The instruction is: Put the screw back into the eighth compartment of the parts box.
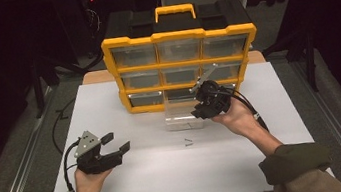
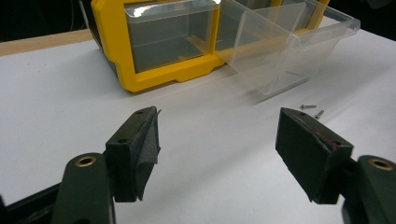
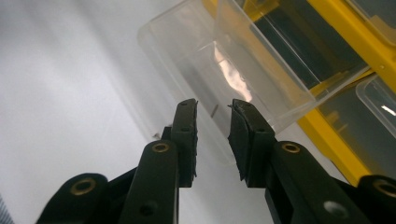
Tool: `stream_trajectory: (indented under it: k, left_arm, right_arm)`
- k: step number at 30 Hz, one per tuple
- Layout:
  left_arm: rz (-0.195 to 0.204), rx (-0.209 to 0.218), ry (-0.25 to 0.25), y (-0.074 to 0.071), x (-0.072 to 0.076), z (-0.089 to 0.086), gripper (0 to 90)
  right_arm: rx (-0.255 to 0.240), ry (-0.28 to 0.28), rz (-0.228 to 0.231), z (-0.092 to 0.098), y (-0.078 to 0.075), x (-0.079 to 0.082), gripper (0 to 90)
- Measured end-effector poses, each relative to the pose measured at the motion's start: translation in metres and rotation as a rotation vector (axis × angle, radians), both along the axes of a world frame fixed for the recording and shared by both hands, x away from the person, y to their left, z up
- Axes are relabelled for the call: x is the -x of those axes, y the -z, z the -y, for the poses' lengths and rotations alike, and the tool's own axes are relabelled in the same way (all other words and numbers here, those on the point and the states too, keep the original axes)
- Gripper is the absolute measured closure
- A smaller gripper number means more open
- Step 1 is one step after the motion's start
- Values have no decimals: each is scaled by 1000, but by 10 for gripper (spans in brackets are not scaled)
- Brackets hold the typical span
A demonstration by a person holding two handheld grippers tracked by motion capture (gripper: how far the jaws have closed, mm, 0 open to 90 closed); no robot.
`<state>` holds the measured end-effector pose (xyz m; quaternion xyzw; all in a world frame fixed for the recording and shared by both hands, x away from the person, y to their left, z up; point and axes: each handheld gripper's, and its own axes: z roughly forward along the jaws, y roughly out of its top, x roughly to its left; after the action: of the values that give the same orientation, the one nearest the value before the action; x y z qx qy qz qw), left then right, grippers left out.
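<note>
- the clear plastic drawer with a divider wall inside (image 1: 182,114) stands pulled well out of the bottom row of the yellow-framed black organiser cabinet (image 1: 181,61) — its front end rests on the white table top (image 1: 143,170), its back end seems still in the slot.
- the right gripper (image 1: 199,107) sits just at the drawer's right side; in the right gripper view its jaws stand a little apart with nothing between the pads (image 3: 187,135), and the drawer (image 3: 224,79) lies just beyond their tips.
- two small metal screws (image 1: 188,142) lie loose on the table just in front of the drawer — well apart from both grippers.
- the left gripper (image 1: 117,144) is held low over the table at the left, jaws wide apart and empty; the screws (image 2: 312,110) show past its right pad.
- my reading: pulling the drawer out looks done; picking up the screws and dropping them in, then pushing it shut, is likely left.
- the drawer looks see-through, thin-walled and light; no contents can be made out.
</note>
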<state>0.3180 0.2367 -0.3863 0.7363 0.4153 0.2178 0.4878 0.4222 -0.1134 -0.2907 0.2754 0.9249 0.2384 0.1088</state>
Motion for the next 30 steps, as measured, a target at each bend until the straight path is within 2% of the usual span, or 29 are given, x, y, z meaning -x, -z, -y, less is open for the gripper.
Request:
stream_trajectory:
  k: [6,16,26,30]
  left_arm:
    - [0,0,-1,0,0,0,306]
    - [0,0,-2,0,0,0,306]
    - [0,0,-2,0,0,0,306]
    - [0,3,-3,0,0,-1,306]
  right_arm:
    - [-30,-18,7,5,2,14,731]
    - [-48,-67,10,9,17,34,729]
    - [-59,-71,-3,9,34,40,730]
    - [-62,-72,-21,8,42,41,730]
